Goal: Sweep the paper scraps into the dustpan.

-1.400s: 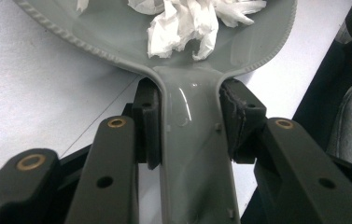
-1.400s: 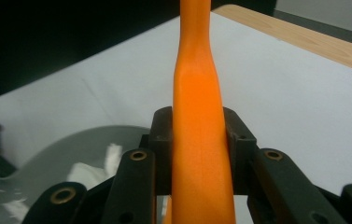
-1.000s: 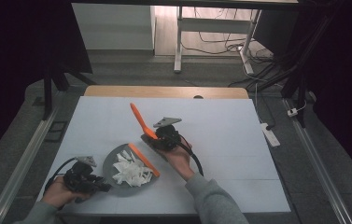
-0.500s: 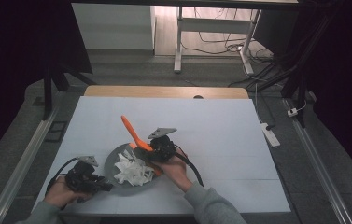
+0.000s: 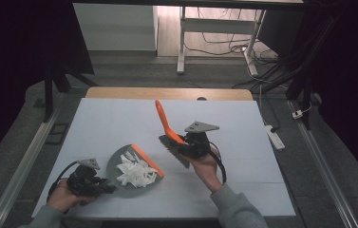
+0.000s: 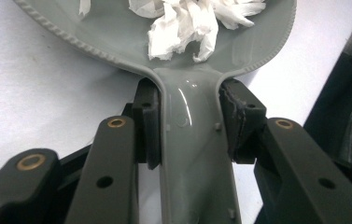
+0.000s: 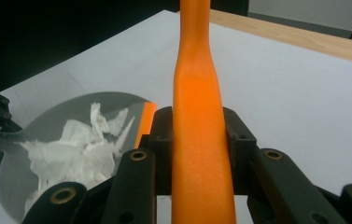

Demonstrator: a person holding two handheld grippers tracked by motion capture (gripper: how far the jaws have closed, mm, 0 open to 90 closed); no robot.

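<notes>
While crumpled white paper (image 5: 136, 172) fills glossy grey dustpan (image 5: 124, 166) | left tool (image 6: 187, 126) clamps its handle | right tool (image 7: 197, 140) clamps smooth orange brush (image 5: 163, 122)

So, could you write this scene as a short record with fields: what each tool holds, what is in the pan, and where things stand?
left tool: shut on the grey dustpan's handle, near the table's front left
dustpan: flat on the white table, orange strip along its open edge
dustpan contents: torn white paper scraps, heaped inside
right tool: shut on the brush's orange handle
brush: right of the dustpan and apart from it, handle pointing up and away, dark bristles at its lower end
</notes>
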